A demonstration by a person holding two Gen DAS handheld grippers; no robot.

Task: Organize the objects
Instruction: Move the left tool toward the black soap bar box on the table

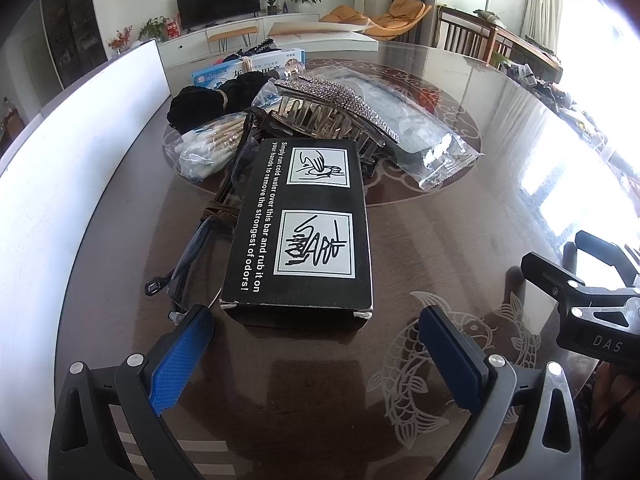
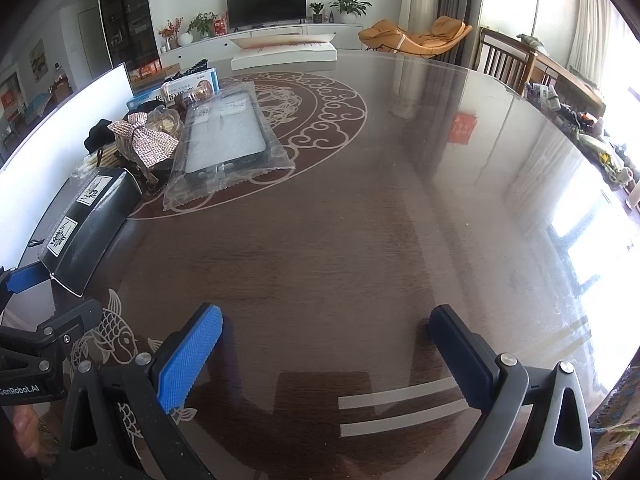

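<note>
On the glass-topped bench (image 1: 460, 208), a black box (image 1: 304, 224) lies just ahead of the left hand-held gripper (image 1: 316, 344), spread wide and empty; the right hand-held gripper (image 2: 326, 344) is likewise apart. The box is best straddled squarely across its width.

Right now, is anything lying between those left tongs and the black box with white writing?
No. In the left wrist view, only bare glossy table separates the open left tongs from the black box; its near edge sits just ahead of the fingertips.
</note>
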